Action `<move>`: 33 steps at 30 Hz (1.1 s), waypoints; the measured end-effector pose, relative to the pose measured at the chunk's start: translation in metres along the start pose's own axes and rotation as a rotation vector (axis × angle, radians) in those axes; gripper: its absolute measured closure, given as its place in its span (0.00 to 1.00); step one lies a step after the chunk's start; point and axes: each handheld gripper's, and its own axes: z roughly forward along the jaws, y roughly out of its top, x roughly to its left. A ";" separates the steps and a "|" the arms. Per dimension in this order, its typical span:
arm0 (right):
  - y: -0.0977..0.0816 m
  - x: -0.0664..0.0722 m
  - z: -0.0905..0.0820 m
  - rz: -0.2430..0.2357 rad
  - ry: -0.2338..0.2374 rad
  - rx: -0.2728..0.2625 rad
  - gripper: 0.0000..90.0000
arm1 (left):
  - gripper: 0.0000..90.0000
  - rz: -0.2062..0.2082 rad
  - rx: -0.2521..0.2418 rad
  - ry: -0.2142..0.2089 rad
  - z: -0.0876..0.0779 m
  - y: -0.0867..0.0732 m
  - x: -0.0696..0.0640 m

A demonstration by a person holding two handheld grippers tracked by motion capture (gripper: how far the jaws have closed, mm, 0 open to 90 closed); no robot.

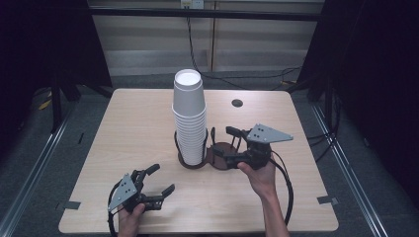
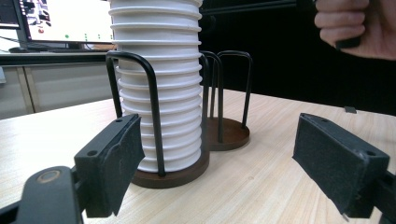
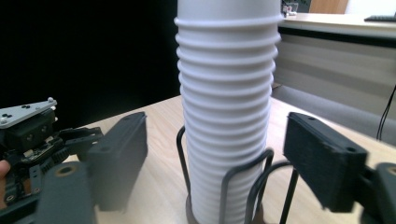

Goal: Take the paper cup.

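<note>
A tall stack of white paper cups [image 1: 188,116], upside down, stands in a black wire holder with a round brown base [image 1: 191,162] at the table's middle. Beside it on the right is a second, empty holder [image 1: 221,149]. My right gripper [image 1: 228,144] is open, with its jaws on either side of the empty holder. It faces the cup stack [image 3: 226,116] from close by. My left gripper [image 1: 158,185] is open near the front left, nothing between its jaws. It points at the cup stack [image 2: 159,84] and the empty holder [image 2: 229,133].
The light wooden table [image 1: 138,123] has a dark round cable hole [image 1: 237,102] at the back right. Cables trail from both grippers. Dark curtains and grey floor surround the table. A lit monitor [image 2: 65,18] stands beyond it.
</note>
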 end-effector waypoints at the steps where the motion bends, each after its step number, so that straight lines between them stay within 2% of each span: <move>1: 0.003 0.000 0.001 -0.008 0.006 -0.001 0.26 | 0.17 0.000 0.000 0.000 0.000 0.000 0.000; 2: 0.008 0.000 0.003 -0.011 0.021 -0.001 0.26 | 0.17 0.000 0.000 0.000 0.000 0.000 0.000; 10: 0.035 -0.005 0.013 -0.015 0.022 0.020 0.25 | 0.17 0.000 -0.001 -0.001 0.000 0.000 0.000; 14: 0.046 -0.008 0.017 -0.005 0.034 0.005 0.22 | 0.17 0.001 -0.002 -0.002 0.000 0.000 0.000; 21: 0.059 -0.012 0.026 0.005 0.062 0.012 0.19 | 0.17 0.001 -0.001 -0.004 0.000 0.000 0.000; 33: 0.093 -0.016 0.040 -0.025 0.078 0.040 0.17 | 0.17 0.001 -0.001 -0.005 0.000 0.000 0.000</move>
